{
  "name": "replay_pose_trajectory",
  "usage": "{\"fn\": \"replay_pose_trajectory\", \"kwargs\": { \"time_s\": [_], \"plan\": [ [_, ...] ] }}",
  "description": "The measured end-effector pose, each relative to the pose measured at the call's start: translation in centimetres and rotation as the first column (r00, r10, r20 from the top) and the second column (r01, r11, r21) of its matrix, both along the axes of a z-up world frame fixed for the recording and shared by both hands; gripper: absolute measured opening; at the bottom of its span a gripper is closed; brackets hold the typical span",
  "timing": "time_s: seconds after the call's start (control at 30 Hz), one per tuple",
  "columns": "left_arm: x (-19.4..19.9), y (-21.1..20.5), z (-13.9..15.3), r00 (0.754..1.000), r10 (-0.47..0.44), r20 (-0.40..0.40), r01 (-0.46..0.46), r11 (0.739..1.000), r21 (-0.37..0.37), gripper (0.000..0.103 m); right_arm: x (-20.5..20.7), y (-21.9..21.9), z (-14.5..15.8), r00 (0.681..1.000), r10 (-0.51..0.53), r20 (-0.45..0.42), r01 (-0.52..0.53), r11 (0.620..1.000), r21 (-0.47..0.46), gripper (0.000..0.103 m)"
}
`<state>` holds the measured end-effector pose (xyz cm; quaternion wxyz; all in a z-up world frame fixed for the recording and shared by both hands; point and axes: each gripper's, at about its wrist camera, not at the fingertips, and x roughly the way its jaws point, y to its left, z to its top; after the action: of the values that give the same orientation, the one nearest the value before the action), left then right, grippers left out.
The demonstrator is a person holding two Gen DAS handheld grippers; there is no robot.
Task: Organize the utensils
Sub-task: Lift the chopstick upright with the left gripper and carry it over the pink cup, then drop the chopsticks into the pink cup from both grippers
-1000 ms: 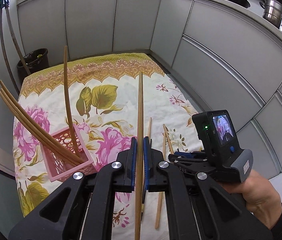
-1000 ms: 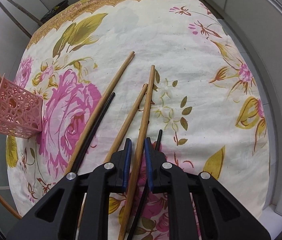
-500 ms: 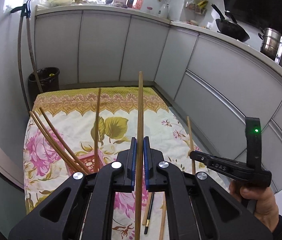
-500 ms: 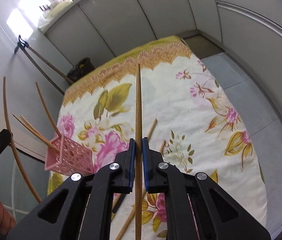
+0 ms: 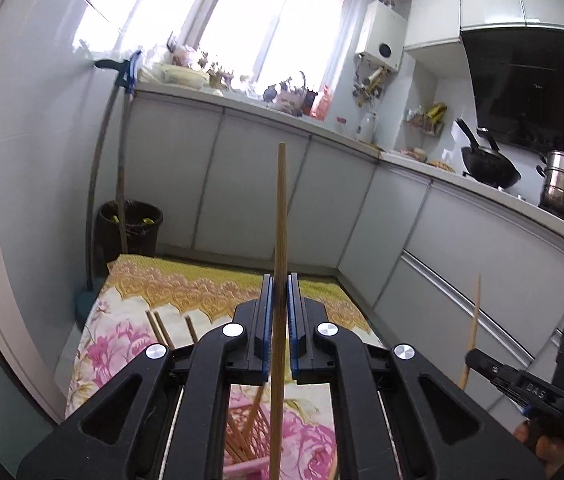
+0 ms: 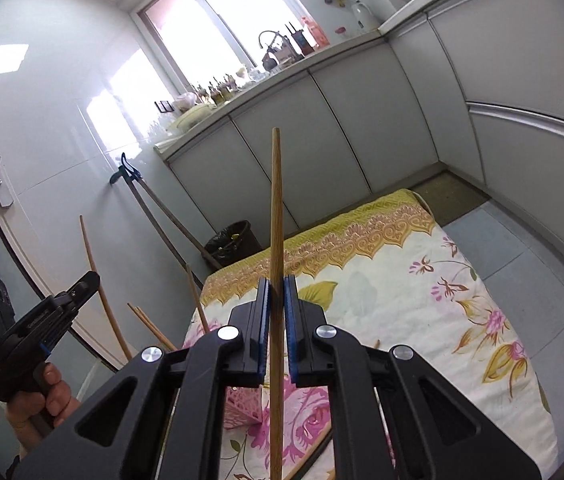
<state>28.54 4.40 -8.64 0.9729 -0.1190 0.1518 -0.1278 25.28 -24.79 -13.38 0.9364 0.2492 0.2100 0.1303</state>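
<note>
My left gripper is shut on a wooden chopstick that stands nearly upright. Its lower end hangs above the pink lattice holder, which has several chopsticks leaning in it. My right gripper is shut on another wooden chopstick, also held upright. The pink holder shows just left of and below it, with leaning chopsticks. The right gripper and its chopstick appear at the right in the left wrist view. The left gripper appears at the left in the right wrist view.
The floral cloth covers the low table. Loose chopsticks lie on it under the right gripper. Grey cabinets run along the back and right. A black bin and a long-handled tool stand at the far left corner.
Both grippers have tilted upward and risen with their chopsticks; the views now take in the window and counters. The pink holder has slid down toward the bottom of both views.
</note>
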Motion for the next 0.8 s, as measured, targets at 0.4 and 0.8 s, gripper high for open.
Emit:
{"fn": "replay_pose_trajectory", "kwargs": {
  "time_s": [0.4,0.8],
  "plan": [
    [2.0,-0.4,-4.6,1.000,0.030,0.009,-0.031,0.994,0.108,0.006,0.1,0.5,-0.5,1.000,0.008,0.018,-0.008,1.000,0.002,0.007],
    [2.0,-0.2,-6.0,0.992,0.021,-0.124,0.000,0.987,0.161,0.025,0.5,1.8,-0.9,0.999,0.034,0.015,-0.034,0.999,-0.002,0.007]
  ]
}}
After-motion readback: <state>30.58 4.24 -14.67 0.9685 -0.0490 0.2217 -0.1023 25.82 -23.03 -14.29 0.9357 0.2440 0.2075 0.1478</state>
